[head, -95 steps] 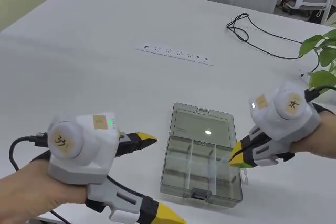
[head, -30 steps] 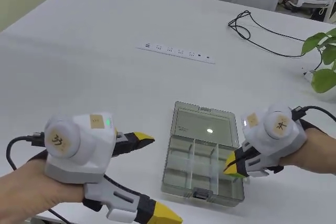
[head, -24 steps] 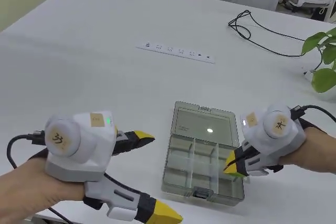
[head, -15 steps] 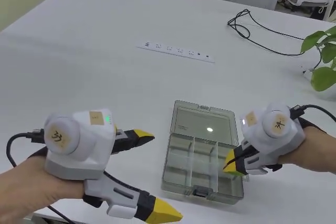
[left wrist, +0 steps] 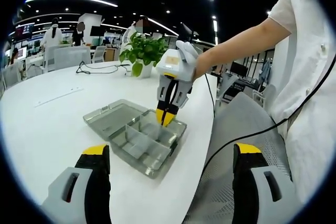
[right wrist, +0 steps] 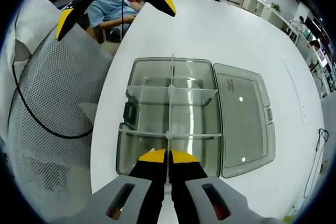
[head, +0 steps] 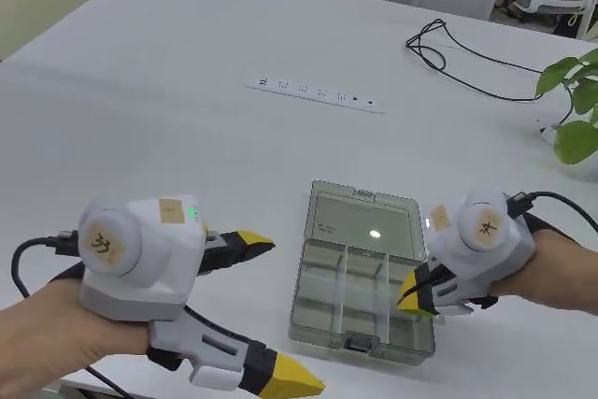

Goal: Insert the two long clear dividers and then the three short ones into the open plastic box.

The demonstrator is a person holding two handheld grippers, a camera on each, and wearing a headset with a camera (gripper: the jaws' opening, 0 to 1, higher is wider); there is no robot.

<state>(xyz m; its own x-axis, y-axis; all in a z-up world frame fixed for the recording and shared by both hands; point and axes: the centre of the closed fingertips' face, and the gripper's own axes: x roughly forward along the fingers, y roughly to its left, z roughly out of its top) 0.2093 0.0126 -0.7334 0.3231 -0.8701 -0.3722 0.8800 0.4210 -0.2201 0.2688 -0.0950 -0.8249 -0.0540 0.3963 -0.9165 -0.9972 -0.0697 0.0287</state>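
The clear plastic box (head: 327, 320) lies open near the table's front edge, its lid (head: 366, 221) folded flat behind it. Two long clear dividers (right wrist: 194, 89) cross the tray, and short pieces stand between them. My right gripper (head: 409, 294) hangs over the tray's right side, shut on a thin short clear divider (right wrist: 169, 145) that points down into the nearest row. From the right gripper's own view (right wrist: 168, 156) the box (right wrist: 205, 156) sits straight ahead. My left gripper (head: 276, 310) hovers open to the left of the box, holding nothing. In the left gripper view its jaws (left wrist: 171, 148) frame the box (left wrist: 113, 119) and the right gripper (left wrist: 167, 116).
A white power strip (head: 313, 93) lies further back on the white table (head: 140, 119). A black cable (head: 448, 53) loops at the back right, beside a green plant (head: 575, 109). The table edge runs close to the box's front. The left gripper (right wrist: 115, 14) shows beyond the box.
The right gripper has sunk a little and edged left onto the tray's right side. Over the last second both grippers have stayed almost still.
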